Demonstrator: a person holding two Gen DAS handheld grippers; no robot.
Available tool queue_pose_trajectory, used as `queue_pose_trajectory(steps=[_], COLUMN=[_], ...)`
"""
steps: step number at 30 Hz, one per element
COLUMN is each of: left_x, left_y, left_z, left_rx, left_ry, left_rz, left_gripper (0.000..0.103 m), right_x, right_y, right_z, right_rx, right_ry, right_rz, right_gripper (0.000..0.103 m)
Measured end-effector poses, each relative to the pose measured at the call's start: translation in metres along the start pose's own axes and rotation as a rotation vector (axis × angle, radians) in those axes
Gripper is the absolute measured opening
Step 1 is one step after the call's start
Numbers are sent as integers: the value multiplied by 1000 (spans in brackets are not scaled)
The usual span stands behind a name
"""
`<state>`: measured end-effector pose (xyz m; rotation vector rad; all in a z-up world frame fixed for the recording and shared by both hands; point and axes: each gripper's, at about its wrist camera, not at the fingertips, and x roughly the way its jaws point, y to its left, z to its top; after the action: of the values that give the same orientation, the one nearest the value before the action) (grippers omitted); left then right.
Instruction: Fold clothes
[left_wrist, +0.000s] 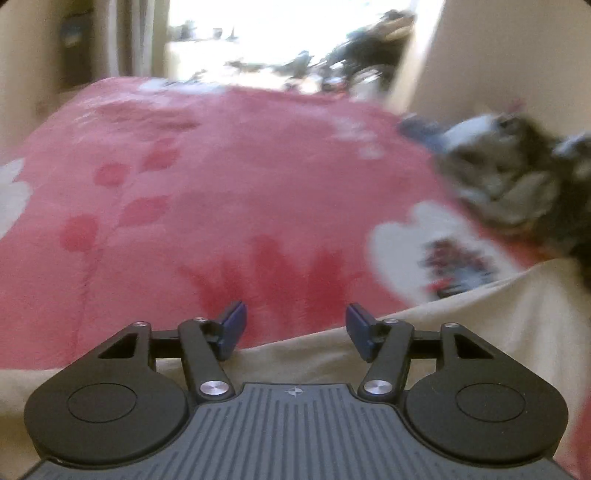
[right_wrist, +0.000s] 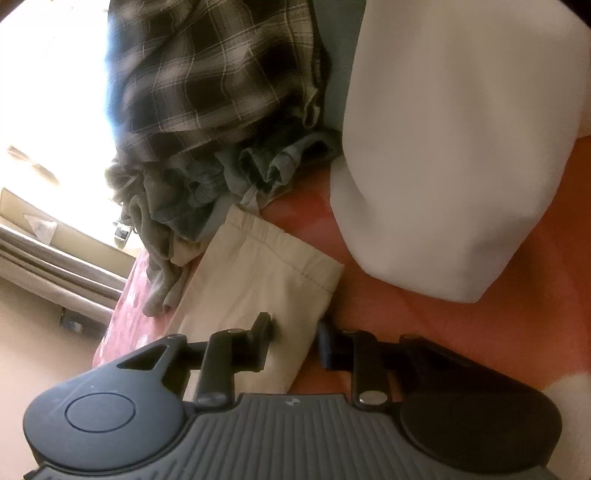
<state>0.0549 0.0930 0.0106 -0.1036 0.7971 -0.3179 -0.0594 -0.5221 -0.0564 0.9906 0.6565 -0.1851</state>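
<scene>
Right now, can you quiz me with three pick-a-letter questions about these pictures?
1. Where does the beige hemmed cloth trouser leg lie?
A. On a chair
B. Between the fingers of the right hand-held gripper
C. On a hook

2. What colour is most of the fuzzy flowered blanket?
A. Green
B. Black
C. Pink

3. How is the left hand-held gripper?
A. Open, holding nothing
B. Shut on a sock
C. Shut on a towel

Answers:
1 B: the leg's end runs into the gap between the two fingers.
2 C: pink covers the bed, with white flowers.
3 A: its blue pads stand apart, with only the blanket behind them.
</scene>
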Motion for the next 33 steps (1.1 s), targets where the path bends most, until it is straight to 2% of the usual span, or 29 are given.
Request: queue_pose_trajectory(steps=[1,3,5,6,7,8,10,11,12,14,16,21,23,31,33], left_x=[-8,-23,-25,-19,-9,3,31,38,44,55,63,57,58,54,51], left_y=[-6,-40,-75,-95,-110,-123,-139,-136,-130,-115,-102,-106,-107,-107,-107], left_z=[1,-3,-12,-18,-25,-34,-45,-45,-39,-24,-13,-21,-22,-22,-23], left_rx=[13,107,218,280,323,361,457,466,423,298,200,183,178,153,154], left_ry=[-17,-40,5,47,84,130,172,127,103,109,115,107,101,102,105], left_rz=[-47,-190,-347,-409,-439,-448,-398,-388,-393,-399,-404,-393,-389,-364,-353], left_gripper=[61,64,64,64,64,63,61,61,59,53,52,57,60,61,61], right_x=[0,0,1,1,1,1,2,2,1,1,0,-1,2,13,13], right_y=[-1,-1,-1,-1,-1,-1,0,-1,-1,-1,0,3,0,-17,-15], right_z=[0,-1,-1,-1,-1,-1,-2,-2,-2,-2,-2,0,1,4,3], right_rx=[0,-6,-15,-16,-18,-20,-25,-25,-25,-26,-31,-31,5,183,174], right_ry=[-1,-1,2,2,0,-2,-6,-7,-8,-8,-3,15,16,-16,-21], right_rz=[1,1,0,0,-1,-1,0,1,3,2,1,27,50,121,111], right_gripper=[27,25,25,25,25,25,25,25,25,24,25,28,28,26,25])
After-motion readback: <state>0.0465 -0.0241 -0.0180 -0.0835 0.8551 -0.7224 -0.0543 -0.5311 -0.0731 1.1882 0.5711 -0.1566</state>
